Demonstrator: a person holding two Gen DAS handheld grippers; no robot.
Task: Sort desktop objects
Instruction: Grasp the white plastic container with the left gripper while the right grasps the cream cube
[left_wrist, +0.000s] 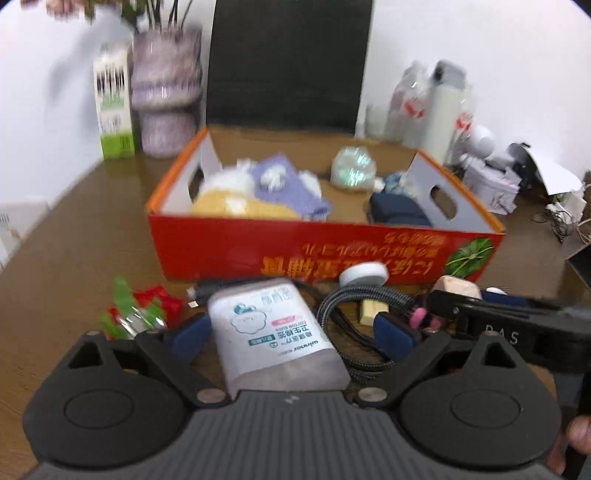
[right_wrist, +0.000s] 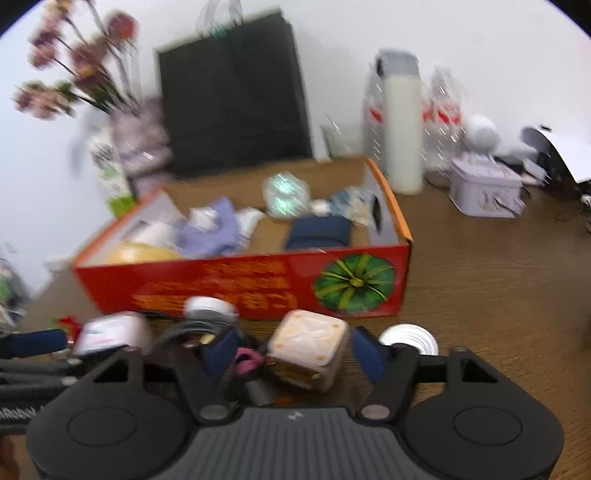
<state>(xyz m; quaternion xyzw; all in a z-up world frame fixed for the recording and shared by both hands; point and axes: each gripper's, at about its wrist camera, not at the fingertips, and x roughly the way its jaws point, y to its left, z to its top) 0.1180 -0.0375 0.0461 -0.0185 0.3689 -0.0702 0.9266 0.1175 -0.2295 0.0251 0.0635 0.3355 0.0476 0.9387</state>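
A: Red cardboard, that box, standing on the wooden bench just beyond both tools, with cloths and a dark pouch already inside it. What is left to sort lies in a row in front of its near wall.

B: And the left tool?

A: Its jaws stand wide, one blue pad to each side of the cotton swab pack. The pack lies flat, its long axis running away from the tool toward the box, so the pads face its long sides. I see a gap at each pad; nothing is gripped yet.

B: The right one?

A: The right tool has the pale cube between its pads, closer to the right-hand pad than the left. The jaws are about half open and, as far as the blur lets me judge, not pressing on it. A small pink thing sits just left of the cube, near the left pad.

B: So which hand takes what?

A: Each is nearest its own item: left for the pack, right for the cube. The coiled cable lies between the two, touching neither pad that I can see. The box sits straight ahead of both.
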